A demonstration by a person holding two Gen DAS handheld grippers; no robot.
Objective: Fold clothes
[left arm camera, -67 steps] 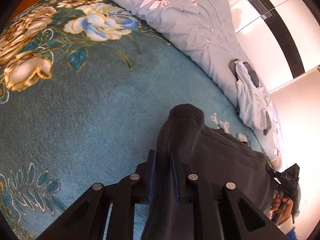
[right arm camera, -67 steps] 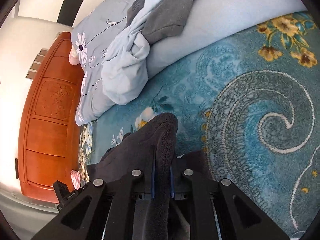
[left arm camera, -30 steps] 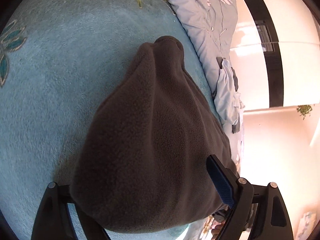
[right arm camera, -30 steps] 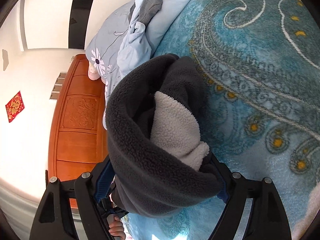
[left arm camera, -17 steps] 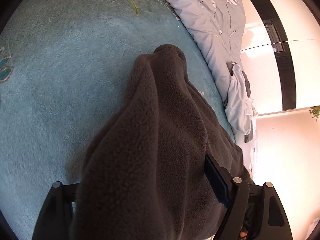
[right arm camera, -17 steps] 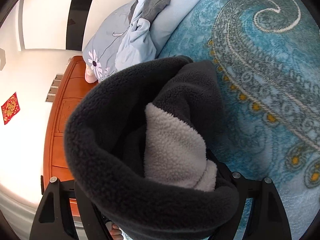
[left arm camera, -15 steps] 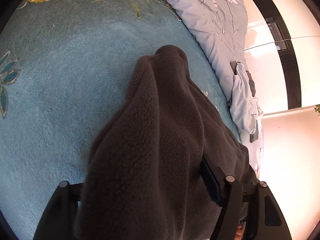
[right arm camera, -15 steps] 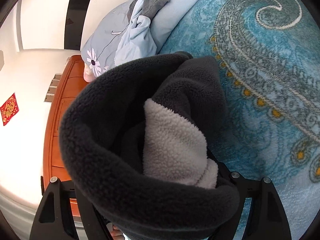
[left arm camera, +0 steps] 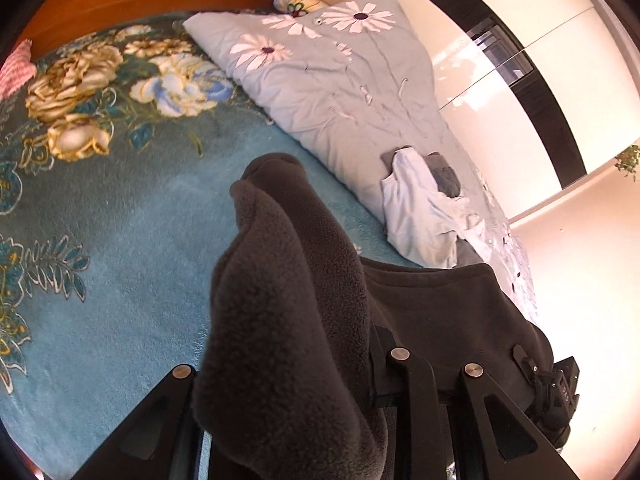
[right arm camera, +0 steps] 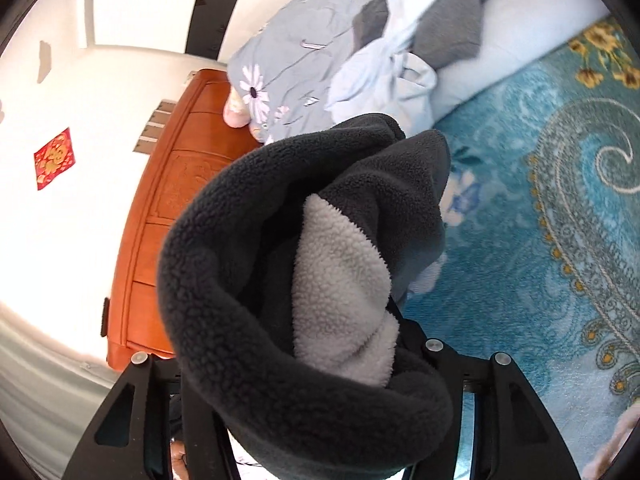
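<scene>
Fleece (left arm camera: 288, 320): dark grey, pale lining (right arm camera: 340, 280), bunched over both tools above the blue floral blanket (left arm camera: 120, 208).
Left gripper (left arm camera: 288, 396): fingers well apart, fleece draped between and over them.
Right gripper (right arm camera: 304, 392): fingers wide, fleece heaped across them.
Blocking view: fleece hides both sets of fingertips.
Around: grey daisy quilt (left arm camera: 340, 68); pale blue and grey clothes (left arm camera: 424, 208) piled on it; wooden headboard (right arm camera: 160, 216); red wall sticker (right arm camera: 54, 158).
Writing: none readable.

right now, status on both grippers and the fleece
Left hand-held gripper and right hand-held gripper: fleece bunched between the fingers, grip state unclear. Fleece lifted off blanket. Clothes pile beyond, apart.
</scene>
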